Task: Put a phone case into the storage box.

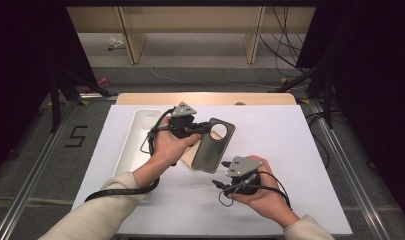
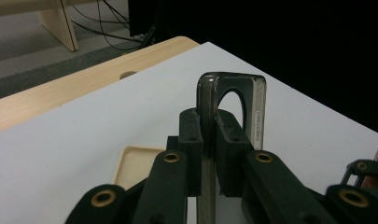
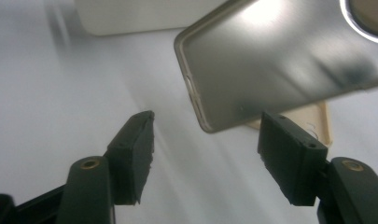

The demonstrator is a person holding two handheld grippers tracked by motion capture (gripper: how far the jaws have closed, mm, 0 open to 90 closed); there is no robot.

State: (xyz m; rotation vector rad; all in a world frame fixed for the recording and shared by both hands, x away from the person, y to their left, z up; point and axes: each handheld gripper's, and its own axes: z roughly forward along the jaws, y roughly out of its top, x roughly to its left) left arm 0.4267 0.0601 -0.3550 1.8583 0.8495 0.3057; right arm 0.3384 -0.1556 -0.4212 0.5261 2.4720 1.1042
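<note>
- My left tongs (image 1: 202,127) are clamped tight on a dark, translucent phone case (image 1: 213,145), gripping its edge near the round camera cutout.
- In the left gripper view, the case (image 2: 233,100) stands on edge between the two black pads, its cutout end rising above them.
- From the high view, the case is held up over the middle of the white table (image 1: 290,150), tilted, its lower end near my right tongs (image 1: 221,176).
- My right tongs (image 3: 205,149) stand open and hold nothing. The pads sit well apart, and the lower corner of the case (image 3: 270,65) hangs just beyond them, not touched.
- A flat beige piece (image 1: 187,156) lies on the table under the case. In the right gripper view its edge (image 3: 317,123) peeks out below the case.
- A long white tray (image 1: 135,145) rests on the table to the left of my left hand (image 1: 167,147).
- My right hand (image 1: 257,195) is low on the table, near its front edge.
</note>
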